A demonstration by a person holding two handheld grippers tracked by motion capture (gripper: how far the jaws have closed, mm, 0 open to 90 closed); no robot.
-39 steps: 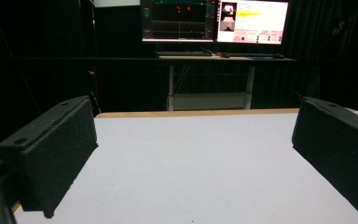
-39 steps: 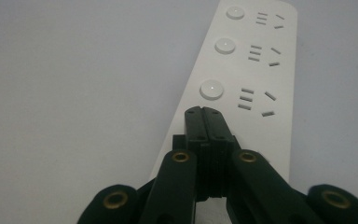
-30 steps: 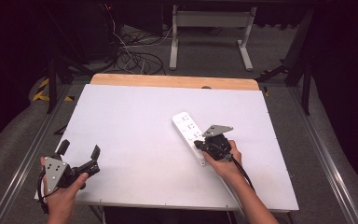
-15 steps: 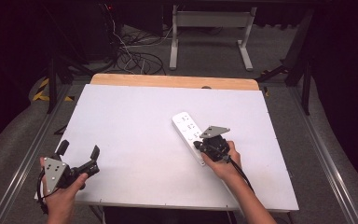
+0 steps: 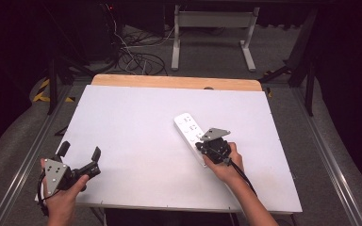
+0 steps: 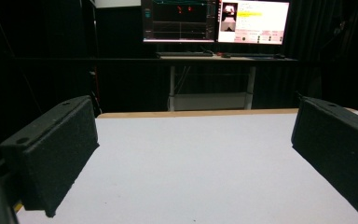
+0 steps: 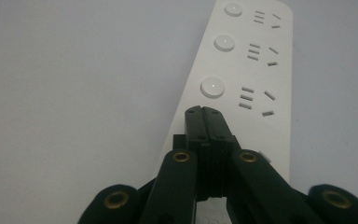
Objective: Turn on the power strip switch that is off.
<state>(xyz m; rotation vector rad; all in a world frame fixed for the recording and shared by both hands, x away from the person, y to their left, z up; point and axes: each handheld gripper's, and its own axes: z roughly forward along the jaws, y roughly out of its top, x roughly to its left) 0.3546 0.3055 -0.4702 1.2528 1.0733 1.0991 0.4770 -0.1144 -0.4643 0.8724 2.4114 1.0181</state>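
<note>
Your right gripper [image 7: 204, 112] sits clenched over the near end of the power strip [image 7: 249, 74]; your left gripper [image 5: 78, 151] is released, nothing between its jaws.

The strip lies flat right of centre on the table [image 5: 132, 122], angled away from you, with open white surface all round and its far end well clear of the wooden back edge [image 5: 174, 82]. It's smooth white plastic, rounded at the far end, with three round buttons beside slotted sockets. Tips look to rest on or just above the plastic, can't tell contact. Your left gripper is by the near left corner, close to the edge; its pads [image 6: 56, 149] are matte black foam blocks. Table top is matte white; the room behind is dark, with lit monitors [image 6: 214, 21] on a desk and cables [image 5: 136, 56] on the floor.
</note>
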